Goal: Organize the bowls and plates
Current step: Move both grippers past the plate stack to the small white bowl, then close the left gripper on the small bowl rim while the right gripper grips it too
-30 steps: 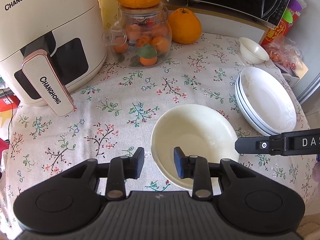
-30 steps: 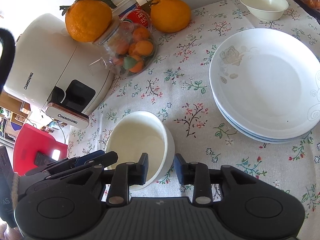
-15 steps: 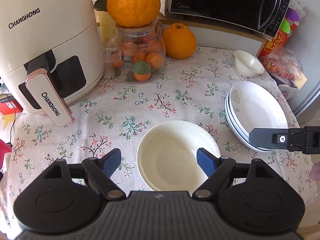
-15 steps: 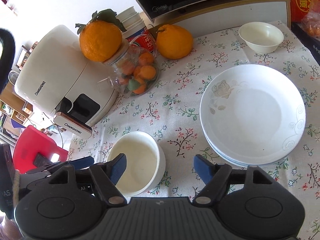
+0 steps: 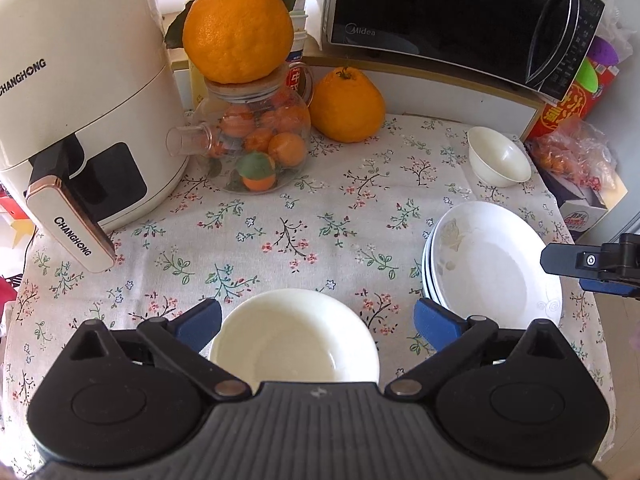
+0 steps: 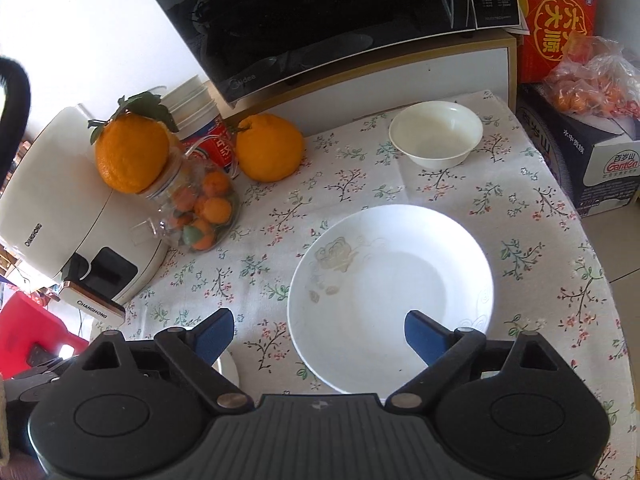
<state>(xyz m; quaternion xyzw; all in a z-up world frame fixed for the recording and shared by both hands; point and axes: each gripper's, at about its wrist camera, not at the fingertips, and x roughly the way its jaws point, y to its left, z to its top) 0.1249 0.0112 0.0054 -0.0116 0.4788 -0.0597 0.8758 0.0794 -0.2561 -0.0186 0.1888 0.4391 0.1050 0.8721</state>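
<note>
While its jaws are opening, the left gripper hangs over a cream bowl that sits on the floral tablecloth; the blue pads stand spread to either side of the rim and do not press on it. To the bowl's right lies a stack of white plates, the top one marked with a pale rose print. A smaller cream bowl rests farther back, near the right edge of the table and well apart from the plates. The right gripper is also opening its jaws, with nothing clamped; seen from its own camera, its right pad lies over the near part of the plate stack, and only a sliver of the larger bowl shows behind its left finger. At the back stand a white Changhong air fryer, a glass jar of small oranges with a large orange on its lid, a second large orange beside it, and a black Midea microwave.
</note>
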